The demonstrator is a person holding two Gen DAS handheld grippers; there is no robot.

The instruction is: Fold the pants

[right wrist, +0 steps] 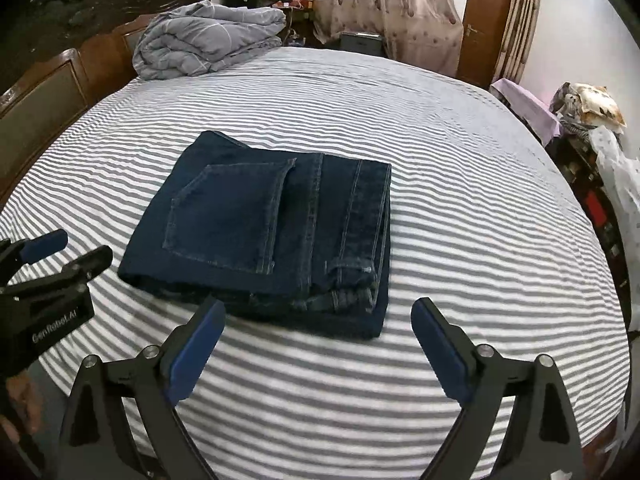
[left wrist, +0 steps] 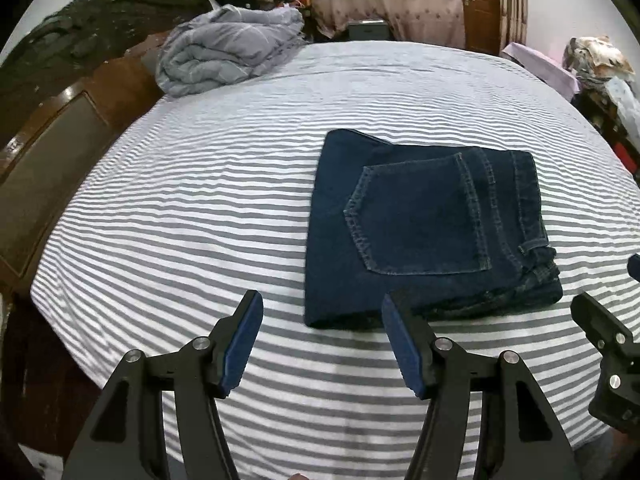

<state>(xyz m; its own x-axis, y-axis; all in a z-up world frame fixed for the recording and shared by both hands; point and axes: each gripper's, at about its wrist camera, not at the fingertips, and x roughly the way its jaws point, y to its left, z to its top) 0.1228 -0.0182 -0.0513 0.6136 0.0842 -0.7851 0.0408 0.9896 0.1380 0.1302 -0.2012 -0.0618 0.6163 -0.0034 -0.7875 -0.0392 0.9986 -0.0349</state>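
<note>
Here the pants (left wrist: 424, 232), dark blue denim, lie folded into a compact rectangle on the striped bed (left wrist: 200, 208), a back pocket facing up and the waistband with its belt loop along the right edge. The left claw (left wrist: 322, 340) hangs just on the near side of the bundle with its blue-padded fingers spread apart and nothing between them; its right finger overlaps the near edge of the denim in the left wrist view, while the left finger sits over bare sheet to the left of it. Whether that finger touches the cloth cannot be told.

In the right wrist view the pants (right wrist: 272, 224) sit just beyond the right claw (right wrist: 318, 340), which is also spread wide and empty, the near right corner of the fold lying between its two fingers and a little farther off. The left claw (right wrist: 60, 252) shows at the left edge there, near the fold's left corner.

A crumpled grey quilt (right wrist: 208, 36) rests at the far left of the bed against the wooden headboard (left wrist: 48, 152).
</note>
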